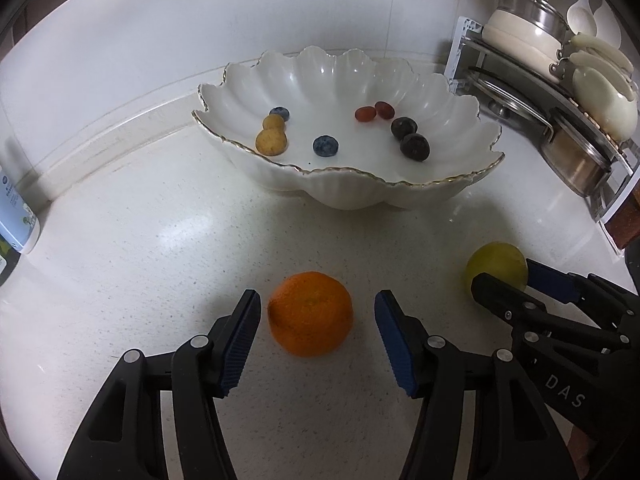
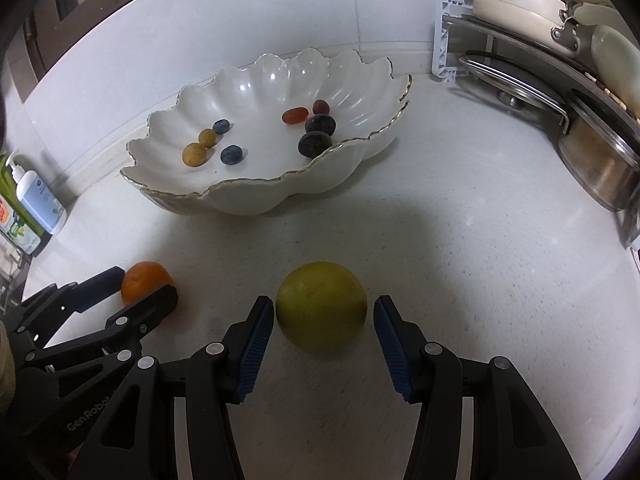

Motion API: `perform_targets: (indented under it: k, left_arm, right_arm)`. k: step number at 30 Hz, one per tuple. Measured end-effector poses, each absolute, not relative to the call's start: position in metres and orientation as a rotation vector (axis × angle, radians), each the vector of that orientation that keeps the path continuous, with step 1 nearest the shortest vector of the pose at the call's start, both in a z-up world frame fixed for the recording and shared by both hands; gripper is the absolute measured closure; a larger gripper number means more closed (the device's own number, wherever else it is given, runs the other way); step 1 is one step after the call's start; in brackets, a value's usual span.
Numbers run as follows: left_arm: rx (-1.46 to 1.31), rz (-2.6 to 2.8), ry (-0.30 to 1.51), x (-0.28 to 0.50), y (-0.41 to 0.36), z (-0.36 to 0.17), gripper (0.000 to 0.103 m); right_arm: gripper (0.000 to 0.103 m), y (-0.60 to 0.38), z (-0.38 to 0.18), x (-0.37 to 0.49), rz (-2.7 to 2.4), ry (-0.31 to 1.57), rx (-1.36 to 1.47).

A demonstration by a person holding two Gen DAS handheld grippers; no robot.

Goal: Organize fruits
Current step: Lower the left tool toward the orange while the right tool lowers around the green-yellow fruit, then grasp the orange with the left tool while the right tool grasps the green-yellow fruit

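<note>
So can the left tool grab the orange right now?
Probably yes. The left tool is open with the orange sitting on the counter right between its two fingers, and nothing lies between them. The right tool is off to the side around the green fruit, not in the way.

We carry two matching tools. Our left gripper (image 1: 316, 336) is matte black plastic, its angular linkage arms pinned with round silver screws (image 1: 199, 341), and each finger ends in a ribbed blue pad (image 1: 394, 344). Our right gripper (image 2: 324, 336) has the same black links, silver pins and blue ridged pads (image 2: 256, 346). White letters read "DAS" (image 1: 566, 392) on its body, and "GenRobot" (image 2: 89, 414) marks the left one.
</note>
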State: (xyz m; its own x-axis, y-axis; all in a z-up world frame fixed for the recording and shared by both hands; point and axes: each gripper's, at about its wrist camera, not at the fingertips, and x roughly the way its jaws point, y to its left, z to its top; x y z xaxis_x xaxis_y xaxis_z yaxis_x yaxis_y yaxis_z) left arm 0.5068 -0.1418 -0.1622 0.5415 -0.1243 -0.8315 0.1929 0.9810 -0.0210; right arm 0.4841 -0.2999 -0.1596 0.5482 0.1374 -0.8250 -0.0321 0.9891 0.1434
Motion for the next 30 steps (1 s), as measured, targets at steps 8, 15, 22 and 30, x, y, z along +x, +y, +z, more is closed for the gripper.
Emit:
perform_targets:
  k: [8, 15, 22, 30]
  left_arm:
    - [0.074, -0.176, 0.983, 0.509, -0.138, -0.164, 0.059]
    - [0.061, -0.183, 0.987, 0.508, -0.137, -0.163, 0.061]
    - [0.06, -0.191, 0.962, 0.501, -0.136, -0.153, 0.061]
    - [0.053, -0.187, 0.918, 0.491, -0.129, -0.135, 0.061]
  right_arm:
    - [0.053, -0.299, -0.161, 0.485, 0.101, 0.977, 0.123]
    - [0.054, -0.3, -0.161, 0.483, 0.095, 0.974, 0.135]
    - [0.054, -0.297, -0.151, 0.476, 0.102, 0.944, 0.13]
    - [0.054, -0.292, -0.137, 0.466, 0.109, 0.918, 0.133]
